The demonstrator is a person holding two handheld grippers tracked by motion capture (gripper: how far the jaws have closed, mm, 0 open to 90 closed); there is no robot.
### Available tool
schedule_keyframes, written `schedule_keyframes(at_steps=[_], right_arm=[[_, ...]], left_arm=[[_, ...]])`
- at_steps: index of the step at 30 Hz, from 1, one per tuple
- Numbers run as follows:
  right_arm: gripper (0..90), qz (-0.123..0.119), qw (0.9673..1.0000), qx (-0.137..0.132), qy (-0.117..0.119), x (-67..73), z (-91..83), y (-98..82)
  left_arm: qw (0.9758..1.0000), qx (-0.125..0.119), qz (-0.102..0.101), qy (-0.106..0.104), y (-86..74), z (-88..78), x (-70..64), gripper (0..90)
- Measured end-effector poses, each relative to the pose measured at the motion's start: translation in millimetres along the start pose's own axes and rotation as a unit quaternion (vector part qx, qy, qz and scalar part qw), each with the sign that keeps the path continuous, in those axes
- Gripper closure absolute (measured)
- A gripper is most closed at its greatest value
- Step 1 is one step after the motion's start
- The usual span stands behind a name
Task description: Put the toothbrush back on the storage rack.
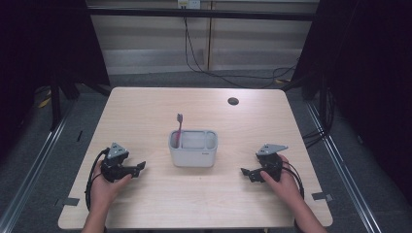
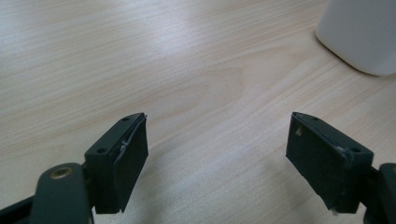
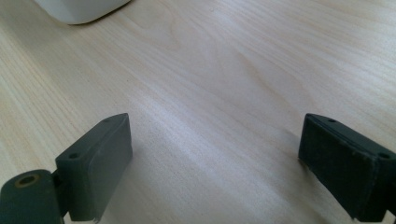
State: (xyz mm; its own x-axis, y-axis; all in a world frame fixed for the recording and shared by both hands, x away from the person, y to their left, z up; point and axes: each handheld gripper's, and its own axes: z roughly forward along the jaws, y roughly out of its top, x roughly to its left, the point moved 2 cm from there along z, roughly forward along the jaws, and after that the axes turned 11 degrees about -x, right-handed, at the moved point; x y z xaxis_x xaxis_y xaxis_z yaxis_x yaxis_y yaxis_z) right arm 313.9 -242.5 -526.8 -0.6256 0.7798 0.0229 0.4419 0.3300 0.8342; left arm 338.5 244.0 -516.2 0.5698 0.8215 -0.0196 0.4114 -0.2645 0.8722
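A white rectangular holder (image 1: 193, 148) stands at the middle of the wooden table (image 1: 145, 111), with a pink toothbrush (image 1: 179, 127) upright in its left compartment. My left gripper (image 1: 141, 167) rests on the table to the holder's left, jaws wide open and nothing between them. In the left gripper view the left gripper (image 2: 217, 140) faces bare wood, with the holder's corner (image 2: 362, 35) at top right. My right gripper (image 1: 245, 172) rests to the holder's right, also open and holding nothing. In the right gripper view the right gripper (image 3: 215, 149) has the holder's base (image 3: 79, 9) at top left.
A dark round grommet hole (image 1: 233, 101) sits near the table's far right edge. Cables (image 1: 214, 68) run across the floor behind the table. Black curtains hang on both sides. Bare wood lies all around the holder.
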Motion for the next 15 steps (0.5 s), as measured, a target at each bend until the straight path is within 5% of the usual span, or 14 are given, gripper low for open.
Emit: schedule_keyframes(at_steps=[15], right_arm=[[9.0,-0.002,1.0,-0.001,0.0,-0.3,0.2,0.0]], left_arm=[[1.0,0.003,0.003,0.003,-1.8,0.8,0.1,19.9]])
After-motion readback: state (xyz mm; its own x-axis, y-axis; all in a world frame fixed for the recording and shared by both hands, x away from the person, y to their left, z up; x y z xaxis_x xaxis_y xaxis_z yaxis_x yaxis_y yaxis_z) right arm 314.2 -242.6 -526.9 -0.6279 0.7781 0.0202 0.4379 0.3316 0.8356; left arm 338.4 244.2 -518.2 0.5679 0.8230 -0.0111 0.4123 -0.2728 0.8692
